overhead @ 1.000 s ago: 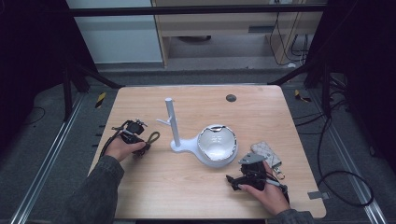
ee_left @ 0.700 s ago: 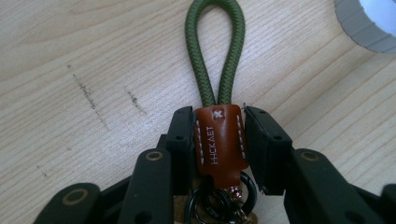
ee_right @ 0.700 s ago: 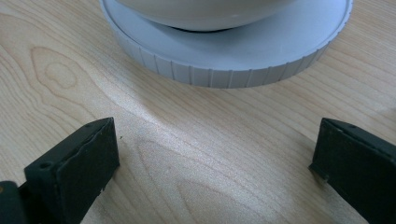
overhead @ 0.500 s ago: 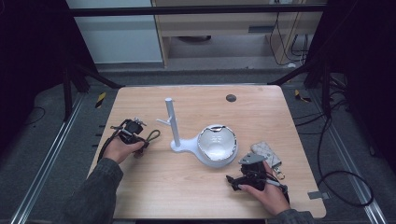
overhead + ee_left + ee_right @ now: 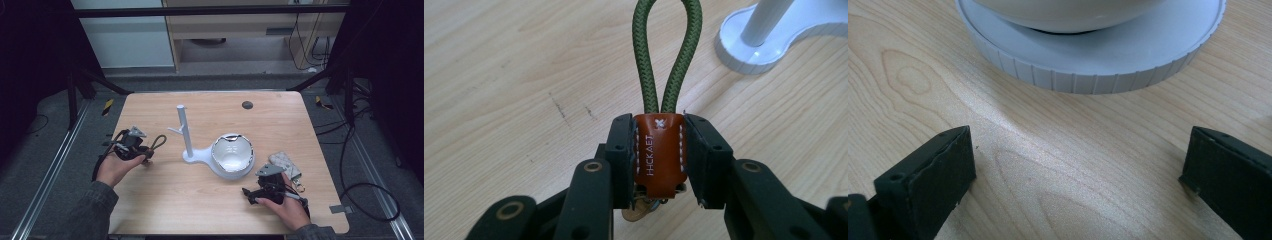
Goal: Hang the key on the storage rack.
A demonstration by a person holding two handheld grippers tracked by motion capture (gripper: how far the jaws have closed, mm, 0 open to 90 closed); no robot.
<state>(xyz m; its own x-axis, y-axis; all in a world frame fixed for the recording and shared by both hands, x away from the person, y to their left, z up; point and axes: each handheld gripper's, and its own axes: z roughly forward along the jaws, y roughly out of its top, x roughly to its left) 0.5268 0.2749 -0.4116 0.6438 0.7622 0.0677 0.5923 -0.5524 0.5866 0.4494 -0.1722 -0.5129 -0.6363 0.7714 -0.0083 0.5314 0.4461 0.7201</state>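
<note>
Wood grain runs under my right hand-held gripper [image 5: 248, 194] near the tabletop's [image 5: 200, 200] front edge, jaws spread with nothing between them. Toward the left edge, my left hand-held gripper [image 5: 659, 150] pinches the key strap [image 5: 660, 155] by its brown leather tab, green cord loop pointing at the white stand [image 5: 189, 145] mid-tabletop, beside the bowl [image 5: 232, 155].

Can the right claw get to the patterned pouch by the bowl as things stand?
Probably yes. The right claw is open and holds nothing, and the patterned pouch lies on the table just beside that hand, nothing lying between. The claw now faces the bowl's base, so it would need turning.
</note>
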